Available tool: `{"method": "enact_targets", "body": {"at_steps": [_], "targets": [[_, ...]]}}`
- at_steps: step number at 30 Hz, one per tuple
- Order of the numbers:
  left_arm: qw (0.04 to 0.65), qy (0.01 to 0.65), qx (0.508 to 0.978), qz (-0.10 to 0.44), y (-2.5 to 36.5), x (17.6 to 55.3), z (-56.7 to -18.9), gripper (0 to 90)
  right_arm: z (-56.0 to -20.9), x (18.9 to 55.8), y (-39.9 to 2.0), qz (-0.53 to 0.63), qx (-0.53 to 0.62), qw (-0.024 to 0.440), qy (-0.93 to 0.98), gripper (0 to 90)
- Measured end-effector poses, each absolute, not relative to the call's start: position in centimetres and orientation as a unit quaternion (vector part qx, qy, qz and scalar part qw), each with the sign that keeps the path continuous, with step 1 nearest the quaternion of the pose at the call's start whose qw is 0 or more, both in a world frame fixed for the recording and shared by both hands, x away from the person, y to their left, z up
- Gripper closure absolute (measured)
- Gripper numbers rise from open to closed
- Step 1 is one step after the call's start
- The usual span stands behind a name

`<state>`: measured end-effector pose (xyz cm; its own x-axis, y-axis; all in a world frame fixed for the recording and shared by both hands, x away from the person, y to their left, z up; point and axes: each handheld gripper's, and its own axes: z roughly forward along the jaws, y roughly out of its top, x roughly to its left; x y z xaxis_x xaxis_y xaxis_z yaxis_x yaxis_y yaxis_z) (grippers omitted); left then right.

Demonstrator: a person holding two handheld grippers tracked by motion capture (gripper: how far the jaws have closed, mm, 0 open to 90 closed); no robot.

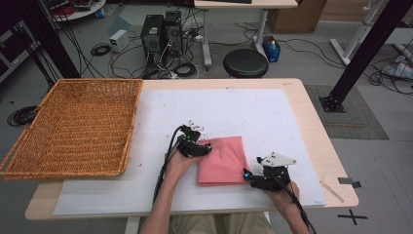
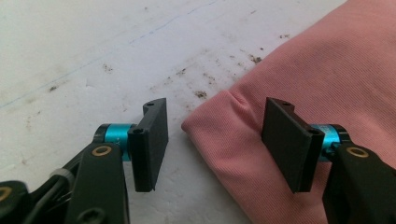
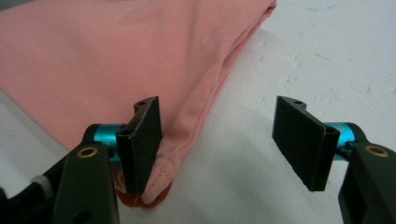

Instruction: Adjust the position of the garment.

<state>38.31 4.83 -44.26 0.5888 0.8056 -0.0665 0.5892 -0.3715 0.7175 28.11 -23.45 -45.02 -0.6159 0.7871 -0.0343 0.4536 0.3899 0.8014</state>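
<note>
A folded pink cloth (image 1: 221, 158) lies on the white sheet (image 1: 243, 109) near the table's front. My left gripper (image 1: 207, 147) is at the cloth's far left corner. In the left gripper view my left gripper (image 2: 215, 135) stands open, with the rounded corner of the cloth (image 2: 327, 79) between the jaws and one pad lying over the fabric. My right gripper (image 1: 247, 176) is at the near right corner. In the right gripper view my right gripper (image 3: 217, 135) is open wide; one pad sits on the hemmed corner of the cloth (image 3: 116, 56), the other stands over bare sheet.
A large wicker basket (image 1: 73, 126) sits at the table's left, overhanging the edge. The wooden table (image 1: 319, 146) shows as a bare strip to the right of the sheet. A black stool (image 1: 246, 62) and cables are on the floor beyond.
</note>
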Motion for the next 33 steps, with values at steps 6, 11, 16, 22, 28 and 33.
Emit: {"method": "enact_targets", "body": {"at_steps": [6,11,16,22,28,33], "targets": [[0.365,0.429,0.815,0.136,4.8,38.3,-44.2,57.7,-45.0,28.1,-23.4,0.398,0.386,0.209,0.806,32.8],[0.376,0.424,0.816,0.117,4.8,38.2,-44.2,73.7,-45.0,28.0,-23.5,0.399,0.388,0.208,0.805,32.8],[0.377,0.422,0.816,0.118,4.7,38.2,-44.2,76.1,-44.4,27.8,-24.3,0.421,0.396,0.192,0.793,33.4],[0.376,0.417,0.818,0.124,4.7,38.1,-44.2,76.1,-43.5,26.4,-25.4,0.443,0.391,0.181,0.786,37.1],[0.376,0.415,0.818,0.131,4.6,38.0,-44.3,75.9,-44.0,24.6,-24.4,0.434,0.355,0.188,0.807,46.3],[0.377,0.417,0.817,0.128,4.7,38.0,-44.3,75.7,-44.5,25.1,-23.9,0.423,0.369,0.169,0.810,53.1]]}}
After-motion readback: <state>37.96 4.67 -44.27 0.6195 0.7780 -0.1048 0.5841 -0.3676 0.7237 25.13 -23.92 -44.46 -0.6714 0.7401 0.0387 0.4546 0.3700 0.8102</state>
